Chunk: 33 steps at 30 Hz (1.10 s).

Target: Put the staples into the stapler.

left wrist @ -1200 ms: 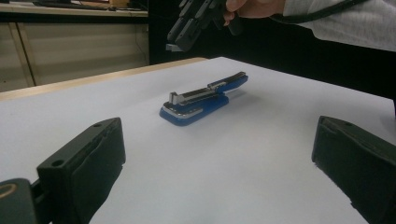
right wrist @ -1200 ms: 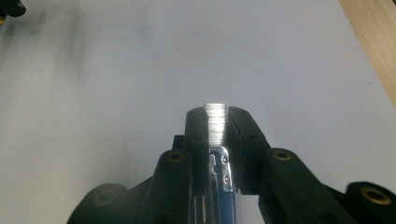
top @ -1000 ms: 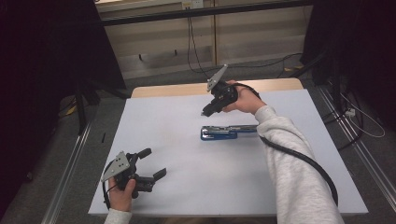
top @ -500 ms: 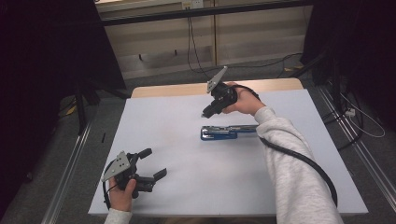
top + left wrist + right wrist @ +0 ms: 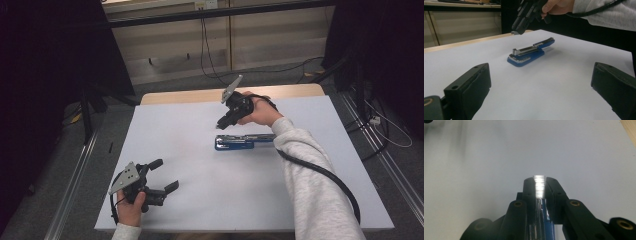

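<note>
A blue stapler (image 5: 245, 141) with a chrome top lies flat near the middle of the white table (image 5: 200, 150). My right gripper (image 5: 221, 123) hovers just above its left end, tilted downward. In the right gripper view this gripper (image 5: 539, 182) is shut on a small silvery strip (image 5: 539, 185) that looks like staples, and the stapler (image 5: 549, 225) shows below the jaws. My left gripper (image 5: 162, 175) rests low at the table's front left, open and holding nothing. In the left gripper view its pads (image 5: 471, 86) stand wide apart, facing the stapler (image 5: 530, 52) and the right gripper (image 5: 516, 31).
A wooden strip (image 5: 300, 91) edges the table's far side. A black cable (image 5: 320, 172) trails from the right gripper along the grey sleeve (image 5: 310, 180). Metal rails (image 5: 75, 185) run along the table's sides, and cables lie on the floor (image 5: 280, 70) beyond.
</note>
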Available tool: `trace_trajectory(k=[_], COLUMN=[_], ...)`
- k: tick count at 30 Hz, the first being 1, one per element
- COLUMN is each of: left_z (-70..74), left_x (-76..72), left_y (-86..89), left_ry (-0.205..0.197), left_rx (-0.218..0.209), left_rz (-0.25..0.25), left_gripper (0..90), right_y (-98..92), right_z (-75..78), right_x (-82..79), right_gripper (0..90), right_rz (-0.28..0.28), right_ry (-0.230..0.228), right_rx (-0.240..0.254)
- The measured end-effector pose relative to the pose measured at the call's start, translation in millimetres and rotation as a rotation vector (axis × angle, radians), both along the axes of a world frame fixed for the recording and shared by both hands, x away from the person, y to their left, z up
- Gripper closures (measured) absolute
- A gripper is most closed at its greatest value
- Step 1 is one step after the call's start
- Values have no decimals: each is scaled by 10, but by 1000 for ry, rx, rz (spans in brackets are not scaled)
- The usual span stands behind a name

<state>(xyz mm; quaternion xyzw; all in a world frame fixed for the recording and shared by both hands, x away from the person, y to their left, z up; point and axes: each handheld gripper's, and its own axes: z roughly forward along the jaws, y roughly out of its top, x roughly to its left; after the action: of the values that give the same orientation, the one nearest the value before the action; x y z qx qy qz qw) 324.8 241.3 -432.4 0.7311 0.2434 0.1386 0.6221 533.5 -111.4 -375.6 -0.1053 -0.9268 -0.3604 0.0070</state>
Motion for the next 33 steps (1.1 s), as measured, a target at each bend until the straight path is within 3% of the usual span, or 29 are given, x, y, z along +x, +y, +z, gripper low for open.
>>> trace_trajectory(k=[33], left_z=[-2], left_x=[-4], left_y=[-11], left_ry=[2], left_rx=[-6], left_rz=[-1], left_gripper=[27], right_y=[-12], right_z=[-303], right_x=[-41], right_gripper=[784], right_rz=[6], right_ry=[21], right_rx=[-19])
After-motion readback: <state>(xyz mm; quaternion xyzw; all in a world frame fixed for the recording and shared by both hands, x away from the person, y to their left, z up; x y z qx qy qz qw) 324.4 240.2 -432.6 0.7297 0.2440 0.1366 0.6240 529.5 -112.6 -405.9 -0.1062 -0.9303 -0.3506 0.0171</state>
